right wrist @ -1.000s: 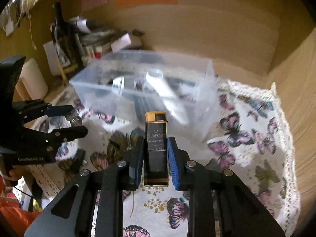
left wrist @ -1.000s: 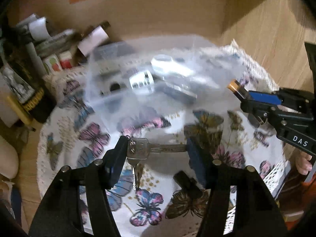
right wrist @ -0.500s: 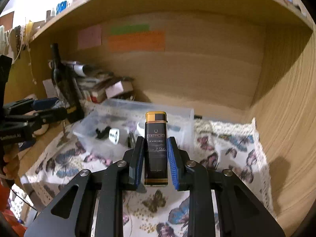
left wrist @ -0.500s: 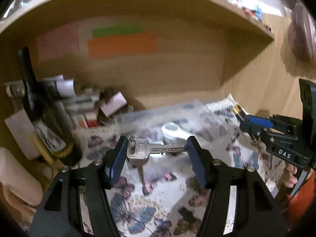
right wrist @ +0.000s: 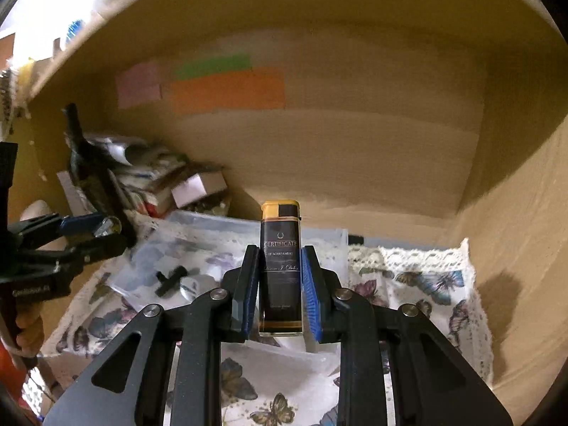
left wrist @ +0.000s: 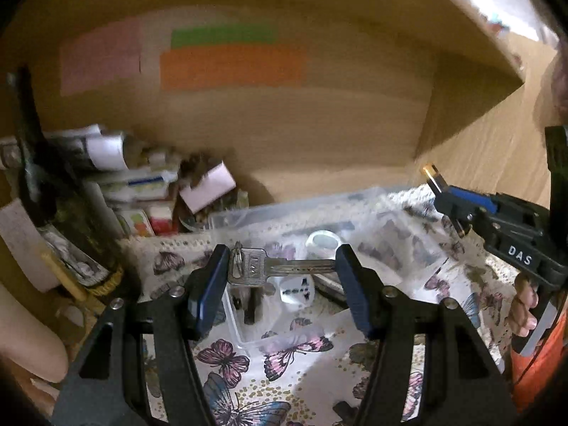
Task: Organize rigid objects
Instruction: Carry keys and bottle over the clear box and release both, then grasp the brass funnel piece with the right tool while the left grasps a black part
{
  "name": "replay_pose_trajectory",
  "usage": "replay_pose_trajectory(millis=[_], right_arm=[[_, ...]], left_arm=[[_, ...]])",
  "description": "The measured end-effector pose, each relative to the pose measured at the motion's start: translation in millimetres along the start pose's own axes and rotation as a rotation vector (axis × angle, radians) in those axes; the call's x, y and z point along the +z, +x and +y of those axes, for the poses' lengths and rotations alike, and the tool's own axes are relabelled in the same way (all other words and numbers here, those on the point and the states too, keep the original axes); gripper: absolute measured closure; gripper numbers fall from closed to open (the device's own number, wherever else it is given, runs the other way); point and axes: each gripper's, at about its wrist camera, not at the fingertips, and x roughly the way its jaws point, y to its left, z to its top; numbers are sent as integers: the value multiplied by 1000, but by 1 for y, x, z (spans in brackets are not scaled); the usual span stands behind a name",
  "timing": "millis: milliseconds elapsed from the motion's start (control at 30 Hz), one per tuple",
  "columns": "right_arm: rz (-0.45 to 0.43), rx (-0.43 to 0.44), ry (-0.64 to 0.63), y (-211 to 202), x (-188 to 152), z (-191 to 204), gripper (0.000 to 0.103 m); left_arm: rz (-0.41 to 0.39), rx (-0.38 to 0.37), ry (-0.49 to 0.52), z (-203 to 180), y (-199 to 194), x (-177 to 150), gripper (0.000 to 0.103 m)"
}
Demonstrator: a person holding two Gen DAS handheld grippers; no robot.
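My left gripper (left wrist: 280,269) is shut on a silver key (left wrist: 269,267) with a ring, held crosswise between the blue pads above the clear plastic box (left wrist: 269,209). My right gripper (right wrist: 278,284) is shut on a black lighter with a yellow cap (right wrist: 280,266), held upright above the same box (right wrist: 220,223). The box holds a white die (left wrist: 296,289), a clear round lid (left wrist: 323,240) and a black part (right wrist: 172,278). The right gripper shows at the right in the left wrist view (left wrist: 461,206); the left gripper shows at the left in the right wrist view (right wrist: 88,234).
A butterfly-print cloth (right wrist: 419,284) covers the shelf floor. A dark bottle (left wrist: 53,209) and a pile of small boxes and papers (left wrist: 142,184) stand at the back left. Wooden walls close in behind and on the right (right wrist: 514,248). Coloured paper strips (right wrist: 227,88) hang on the back wall.
Both grippers have risen and tilted up, still holding the key and the lighter. The box and cloth now sit lower in both views and the back wall fills the frames.
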Motion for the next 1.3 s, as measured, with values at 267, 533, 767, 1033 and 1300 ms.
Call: replay_pose_trajectory(millis=[267,533,767,1033,1300], right_arm=[[144,-9,14,57,-16,-8,81],[208,-26,-14,79,-26,-3,81],[230,0,-39,77,-25,4,78],[128,38,-45,31,-15,11,68],[109,81,-61,-3,-36,24,55]], left_arm=[[130,-14,-11,8,50,-14,42],[162,-8,18,6,67,-19,42],[157,16,18,2,67,-16,42],[80,26,22,-1,28,-8,30],[27,44,24,-4,-11,-24,14]])
